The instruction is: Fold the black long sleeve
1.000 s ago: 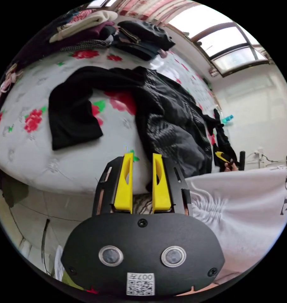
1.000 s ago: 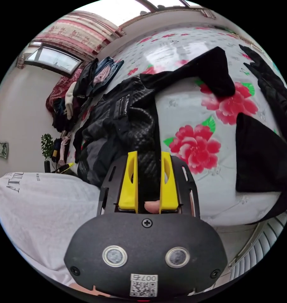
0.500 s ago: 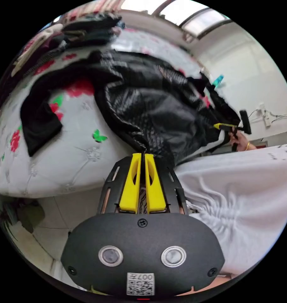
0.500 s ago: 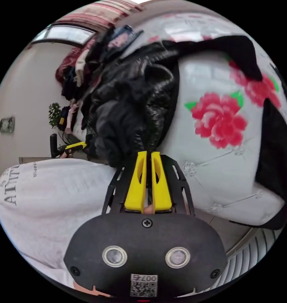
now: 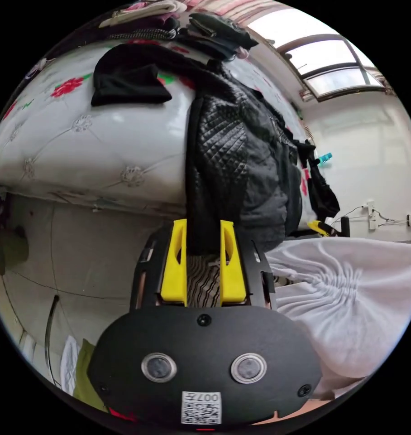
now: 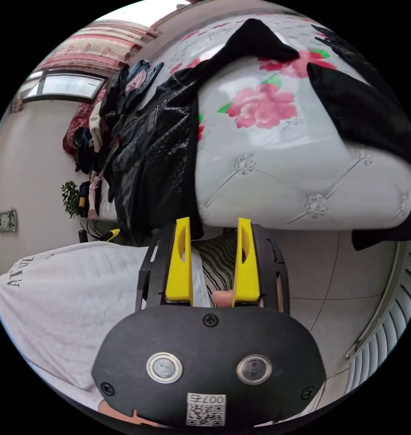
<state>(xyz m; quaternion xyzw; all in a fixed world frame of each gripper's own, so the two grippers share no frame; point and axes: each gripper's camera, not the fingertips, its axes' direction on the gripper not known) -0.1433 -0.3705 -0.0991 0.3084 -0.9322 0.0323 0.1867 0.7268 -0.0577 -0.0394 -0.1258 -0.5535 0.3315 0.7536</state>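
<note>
The black quilted long sleeve lies across the flowered mattress and hangs down over its padded edge. One sleeve stretches out on top of the bed. My left gripper is open, with the hanging hem between its jaws and not pinched. In the right gripper view the same garment drapes over the mattress edge at the left. My right gripper is open just below and beside that hem, holding nothing. Striped trousers show behind both pairs of jaws.
A second black garment lies on the bed's right side. Piled clothes crowd the far end of the bed. The person's white shirt is close beside the grippers. Tiled floor lies below, with a radiator to the right.
Both grippers were shut on the garment's hem half a second ago and are now open. The garment has been drawn toward the bed's edge and hangs over it. Both cameras sit lower.
</note>
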